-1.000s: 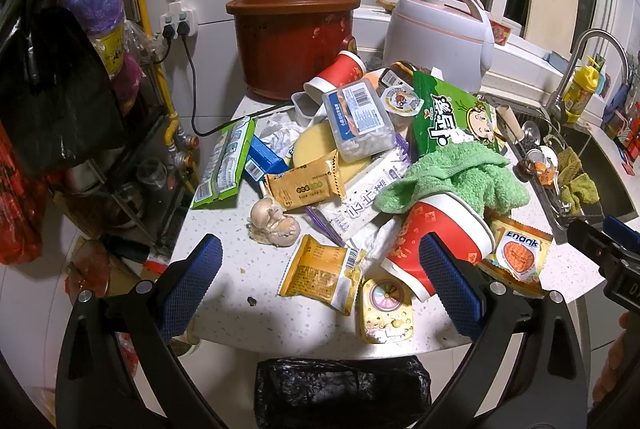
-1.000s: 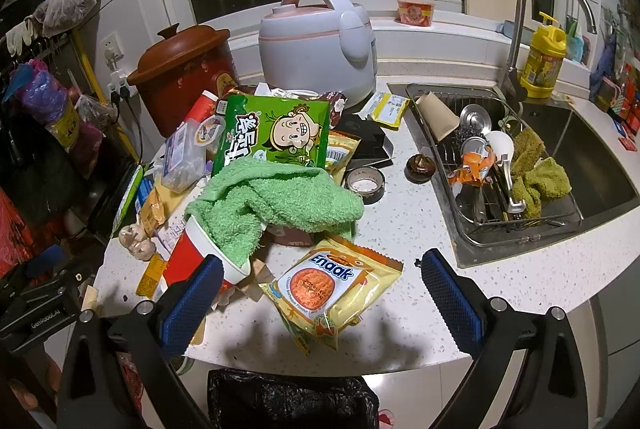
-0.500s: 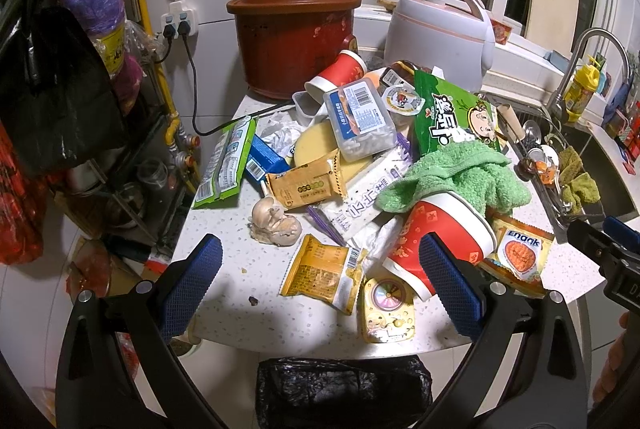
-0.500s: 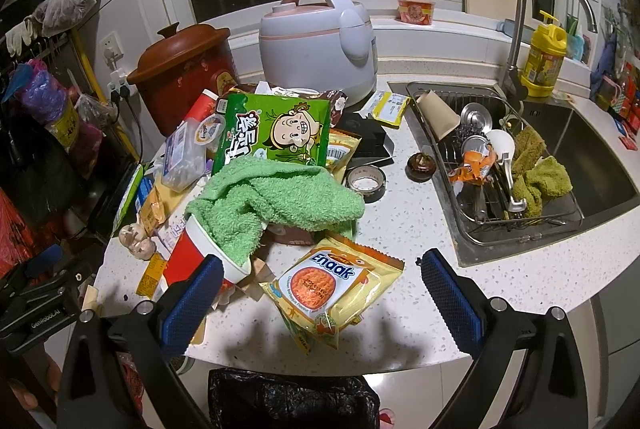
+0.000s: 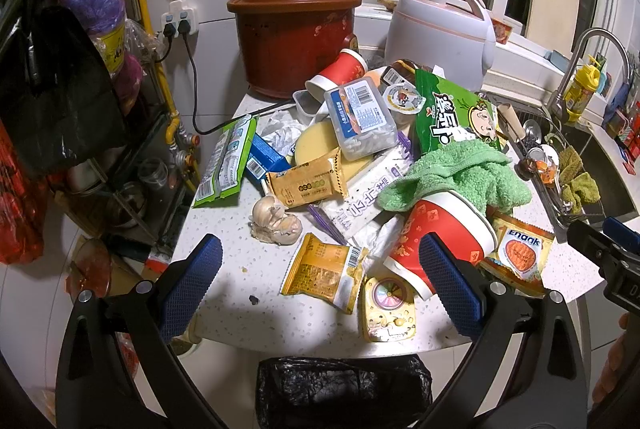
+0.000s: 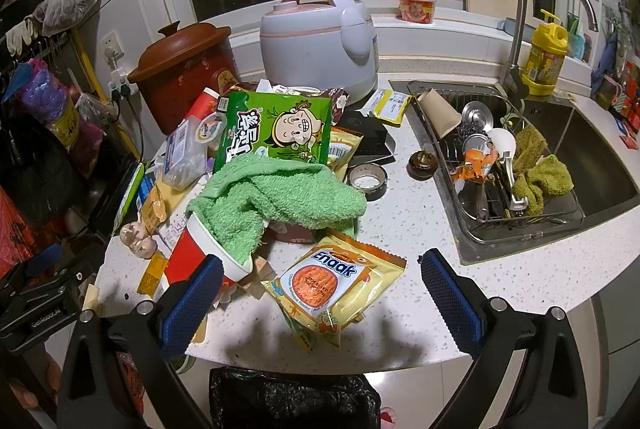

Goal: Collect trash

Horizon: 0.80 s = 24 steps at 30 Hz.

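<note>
A heap of wrappers and cups covers the white counter (image 5: pixel 224 293). Nearest the edge lie a yellow snack wrapper (image 5: pixel 324 271), a small yellow card toy (image 5: pixel 387 303), a tipped red paper cup (image 5: pixel 440 241) under a green towel (image 5: pixel 456 175), and an Enaak noodle packet (image 6: pixel 334 283). A black-lined trash bin (image 5: pixel 344 391) (image 6: pixel 292 399) stands below the counter edge. My left gripper (image 5: pixel 320 289) hovers open before the edge, empty. My right gripper (image 6: pixel 320 293) is open too, straddling the Enaak packet from in front.
A brown clay pot (image 5: pixel 294 33) and a rice cooker (image 5: pixel 440 33) stand at the back. The sink (image 6: pixel 592 157) with a dish rack (image 6: pixel 516 205) is on the right. A shelf with hanging bags (image 5: pixel 60 89) flanks the left. A garlic bulb (image 5: pixel 276 223) lies by the wrappers.
</note>
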### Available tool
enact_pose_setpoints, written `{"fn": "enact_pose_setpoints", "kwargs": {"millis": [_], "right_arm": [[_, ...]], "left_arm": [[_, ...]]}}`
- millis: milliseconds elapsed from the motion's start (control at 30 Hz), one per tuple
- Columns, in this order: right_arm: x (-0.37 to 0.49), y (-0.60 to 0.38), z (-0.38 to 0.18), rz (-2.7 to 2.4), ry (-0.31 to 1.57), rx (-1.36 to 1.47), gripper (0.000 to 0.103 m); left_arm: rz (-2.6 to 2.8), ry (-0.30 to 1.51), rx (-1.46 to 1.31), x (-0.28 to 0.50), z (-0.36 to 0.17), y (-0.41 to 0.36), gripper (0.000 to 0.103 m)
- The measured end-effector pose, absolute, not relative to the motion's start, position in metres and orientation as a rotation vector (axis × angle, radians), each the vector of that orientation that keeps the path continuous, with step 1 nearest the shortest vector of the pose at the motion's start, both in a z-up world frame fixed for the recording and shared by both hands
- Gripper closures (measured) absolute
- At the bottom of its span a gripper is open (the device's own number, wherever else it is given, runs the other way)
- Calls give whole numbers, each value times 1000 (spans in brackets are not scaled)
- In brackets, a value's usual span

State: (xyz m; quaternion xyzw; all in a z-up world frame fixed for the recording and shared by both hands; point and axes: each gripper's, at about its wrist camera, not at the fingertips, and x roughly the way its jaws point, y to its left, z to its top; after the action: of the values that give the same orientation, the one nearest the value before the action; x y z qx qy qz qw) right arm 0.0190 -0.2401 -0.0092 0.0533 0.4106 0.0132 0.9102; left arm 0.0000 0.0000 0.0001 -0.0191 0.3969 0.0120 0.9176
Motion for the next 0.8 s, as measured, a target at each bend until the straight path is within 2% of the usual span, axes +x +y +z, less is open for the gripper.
{"fn": "enact_pose_setpoints", "kwargs": {"millis": [800], "right_arm": [[16,-239,-13,31,851,112,5]], "left_arm": [[25,818,-38,0,0,0,7]]}}
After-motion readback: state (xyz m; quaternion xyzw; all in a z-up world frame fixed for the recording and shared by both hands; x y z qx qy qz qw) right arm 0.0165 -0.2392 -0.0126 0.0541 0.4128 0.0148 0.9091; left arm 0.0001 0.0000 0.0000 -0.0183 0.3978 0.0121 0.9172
